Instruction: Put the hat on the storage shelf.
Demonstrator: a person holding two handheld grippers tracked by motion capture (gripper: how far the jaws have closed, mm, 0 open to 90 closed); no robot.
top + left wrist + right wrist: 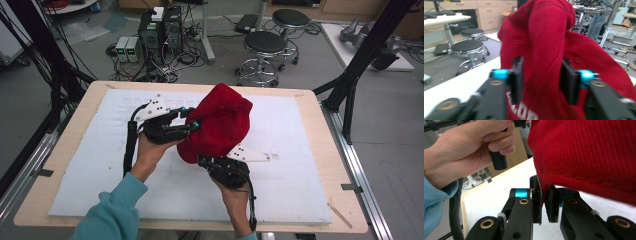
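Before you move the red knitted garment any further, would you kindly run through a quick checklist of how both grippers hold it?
1. Right gripper clamped on the hem of the red knitted garment: ok, jaws pinch the edge.
2. Left gripper closed on a fold: ok, fabric is bunched between its jaws, though how firmly, cannot tell.
3. Garment lifted off the white foam mat: ok in the right gripper view.
4. Cables clear of the fabric: ok in the high view.
5. Garment free of snags underneath: cannot tell.

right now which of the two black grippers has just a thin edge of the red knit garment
The right gripper: its jaws pinch only the hem of the red knit garment. The left gripper stands wider around a thick fold.
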